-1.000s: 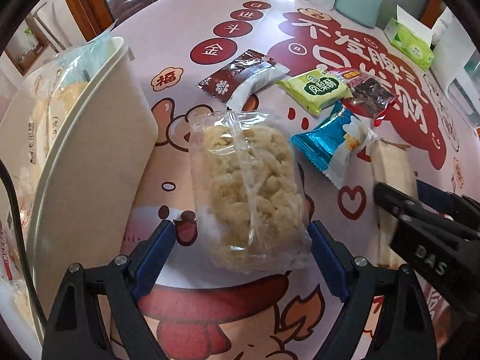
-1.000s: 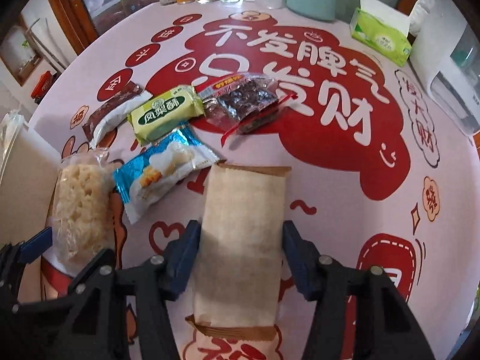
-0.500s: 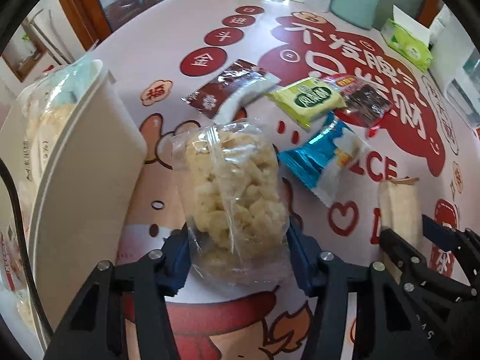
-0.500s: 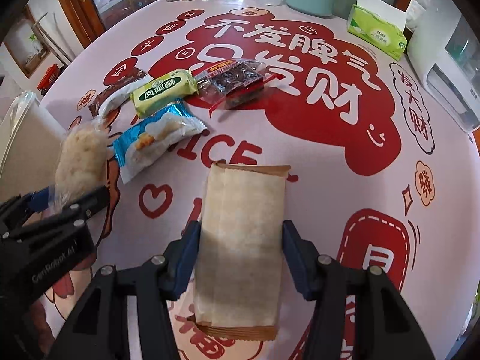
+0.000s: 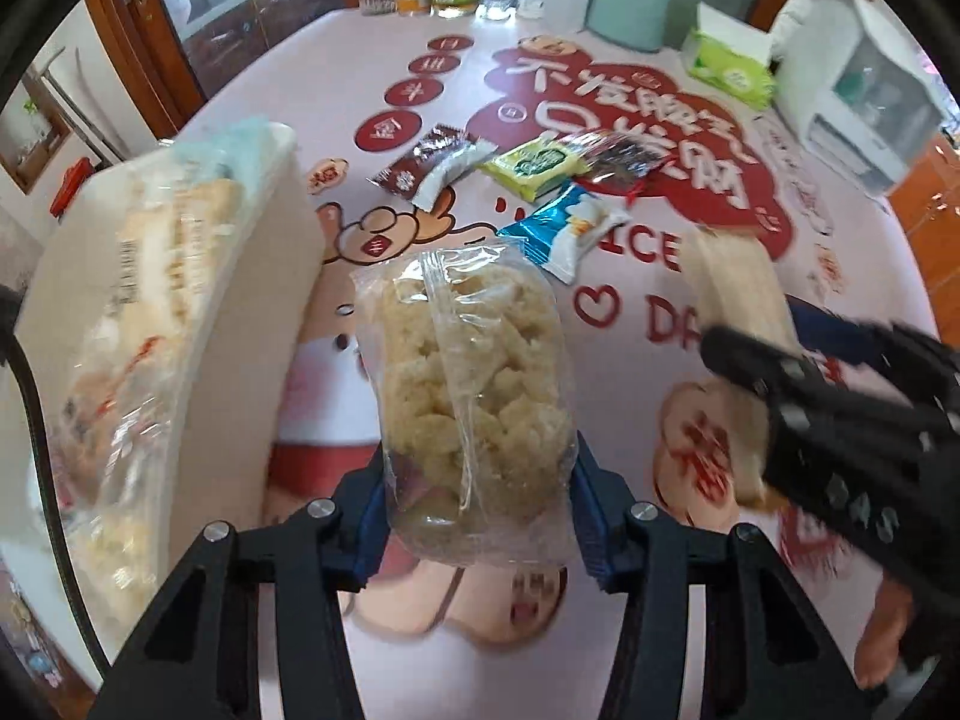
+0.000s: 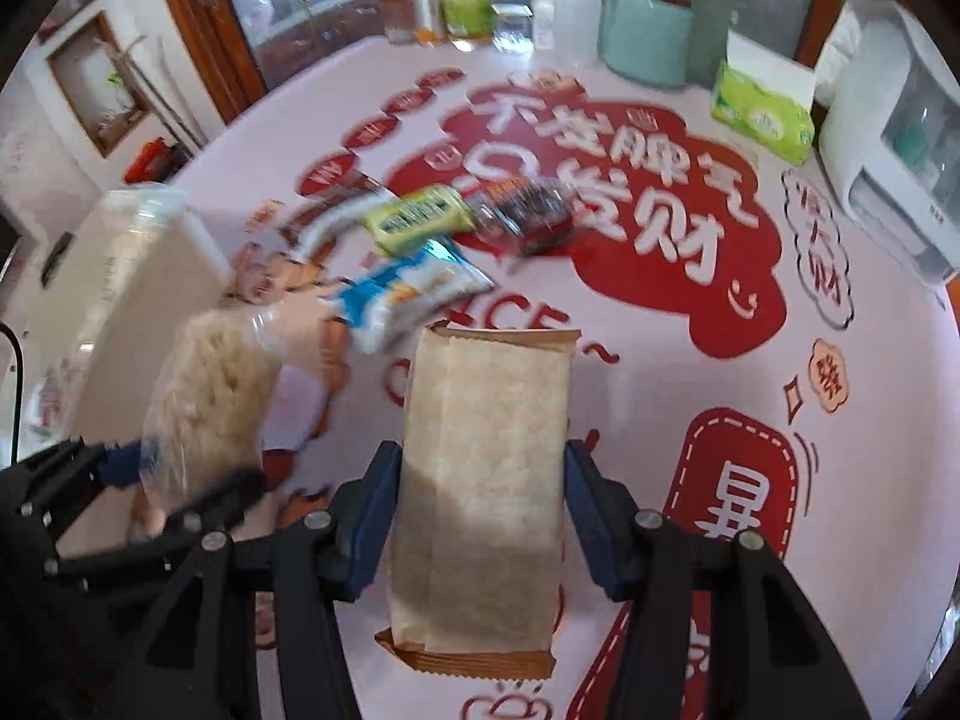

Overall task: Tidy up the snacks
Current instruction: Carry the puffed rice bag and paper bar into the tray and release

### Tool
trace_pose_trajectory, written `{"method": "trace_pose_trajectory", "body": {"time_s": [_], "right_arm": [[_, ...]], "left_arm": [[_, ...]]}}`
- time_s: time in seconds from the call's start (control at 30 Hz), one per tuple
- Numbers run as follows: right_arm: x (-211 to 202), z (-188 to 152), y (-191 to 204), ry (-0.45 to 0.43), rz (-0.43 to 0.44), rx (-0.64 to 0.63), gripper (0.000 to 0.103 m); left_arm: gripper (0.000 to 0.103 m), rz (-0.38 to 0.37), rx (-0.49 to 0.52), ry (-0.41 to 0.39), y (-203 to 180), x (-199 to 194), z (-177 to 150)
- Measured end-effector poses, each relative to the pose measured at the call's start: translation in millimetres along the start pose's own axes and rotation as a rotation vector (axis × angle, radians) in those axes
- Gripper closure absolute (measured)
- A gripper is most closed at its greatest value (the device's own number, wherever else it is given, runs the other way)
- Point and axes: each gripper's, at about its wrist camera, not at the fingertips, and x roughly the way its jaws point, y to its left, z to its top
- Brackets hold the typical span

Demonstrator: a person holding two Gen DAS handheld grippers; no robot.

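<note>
Both packets are up off the surface (image 5: 372,90) now. The left gripper (image 5: 477,516) has its blue pads pressed into the lower end of the clear bag of puffed rice cake (image 5: 474,384), and the right gripper (image 6: 477,516) is clamped about halfway on the tan paper-wrapped bar (image 6: 486,480), jaws part-open around its width. The white bin (image 5: 180,324) stands at the left edge of the surface, already carrying a bagged snack, and that looks like the destination.

To do this well: carry each packet over the bin's rim before letting go, one gripper at a time so the two don't collide. The rice cake bag is slack plastic held low, so keep it from swinging.

Against a second ago: the left jaws stood wide beside the bag as it lay flat; they have just been closing and now hold it in the air. The bar was already gripped and now sits clear of the surface. Four loose packets (image 5: 540,165) stay near the middle.
</note>
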Motion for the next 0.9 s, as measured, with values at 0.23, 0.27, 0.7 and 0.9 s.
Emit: {"method": "trace_pose_trajectory", "body": {"time_s": [0.23, 0.27, 0.7, 0.9], "right_arm": [[-54.6, 3.6, 42.9, -0.08, 0.072, -0.074, 0.049], [-61.0, 5.0, 50.5, -0.09, 0.082, -0.086, 0.049], [-99.5, 11.7, 174.0, -0.134, 0.166, -0.232, 0.049], [-95.1, 9.6, 225.0, -0.114, 0.158, -0.25, 0.048]], "left_arm": [[0.053, 0.035, -0.012, -0.061, 41.7, -76.2, -32.4], [0.053, 0.045, -0.02, -0.069, 49.9, -83.5, -35.4], [0.053, 0.165, -0.135, -0.106, 179.0, -118.0, -60.3], [0.053, 0.148, -0.137, -0.087, 220.2, -113.5, -64.1]]}}
